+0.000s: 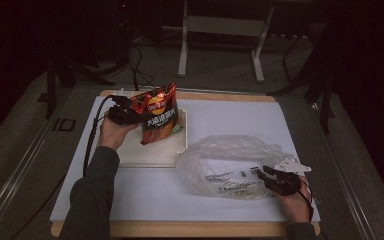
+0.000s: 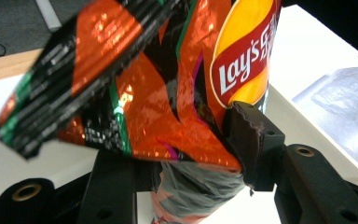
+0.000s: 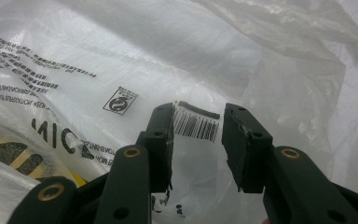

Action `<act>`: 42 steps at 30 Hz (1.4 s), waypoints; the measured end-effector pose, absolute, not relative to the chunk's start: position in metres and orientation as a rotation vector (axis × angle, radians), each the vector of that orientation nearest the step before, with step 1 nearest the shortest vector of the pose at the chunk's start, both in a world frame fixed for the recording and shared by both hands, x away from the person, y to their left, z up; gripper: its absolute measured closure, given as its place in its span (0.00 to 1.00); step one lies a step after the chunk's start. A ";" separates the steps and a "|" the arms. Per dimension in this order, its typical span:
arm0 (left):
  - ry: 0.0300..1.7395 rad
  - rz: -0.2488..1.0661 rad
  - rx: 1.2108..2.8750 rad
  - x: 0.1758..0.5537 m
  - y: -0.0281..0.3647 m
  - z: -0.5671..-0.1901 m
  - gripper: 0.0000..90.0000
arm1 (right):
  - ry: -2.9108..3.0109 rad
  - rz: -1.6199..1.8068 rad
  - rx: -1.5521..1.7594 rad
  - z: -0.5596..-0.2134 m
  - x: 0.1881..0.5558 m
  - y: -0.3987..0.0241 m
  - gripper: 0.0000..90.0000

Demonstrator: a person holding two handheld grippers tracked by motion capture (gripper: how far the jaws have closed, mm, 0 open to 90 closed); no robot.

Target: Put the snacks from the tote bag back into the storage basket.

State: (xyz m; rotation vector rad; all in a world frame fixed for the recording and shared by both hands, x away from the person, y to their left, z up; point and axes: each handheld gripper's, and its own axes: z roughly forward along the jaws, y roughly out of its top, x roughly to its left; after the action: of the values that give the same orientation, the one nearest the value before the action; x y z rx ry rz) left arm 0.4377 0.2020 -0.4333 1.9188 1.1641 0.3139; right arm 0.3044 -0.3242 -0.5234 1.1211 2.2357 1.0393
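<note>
A red and black Lay's chips bag (image 1: 160, 117) stands tilted in a shallow white tray (image 1: 145, 156) at the table's left. My left gripper (image 1: 129, 113) reaches it from the left at its upper part. In the left gripper view the crumpled chips bag (image 2: 168, 93) sits between the widely spread jaws of the left gripper (image 2: 182, 140); one pad (image 2: 247, 140) lies at the bag's edge, and the other is hidden behind the foil. My right gripper (image 1: 263, 173) rests open at the right end of a clear plastic bag (image 1: 225, 165). Printed film of the plastic bag (image 3: 214, 46) lies beyond the right gripper (image 3: 198, 112).
The white table cover (image 1: 230, 115) stretches between the tray and the plastic bag. A cable (image 1: 91, 140) trails from the left gripper over the table's left edge. Behind the table, frame legs (image 1: 182, 55) stand on the dark floor.
</note>
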 end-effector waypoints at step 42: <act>1.316 0.458 2.086 0.438 0.193 -0.450 0.64 | 2.232 1.049 1.131 -0.528 0.303 -0.325 0.70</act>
State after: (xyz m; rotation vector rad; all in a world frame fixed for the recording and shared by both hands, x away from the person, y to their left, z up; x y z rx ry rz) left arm 0.4376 0.1928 -0.4503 2.0858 1.3163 0.4581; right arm 0.3029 -0.3250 -0.5278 1.1314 2.2320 1.0491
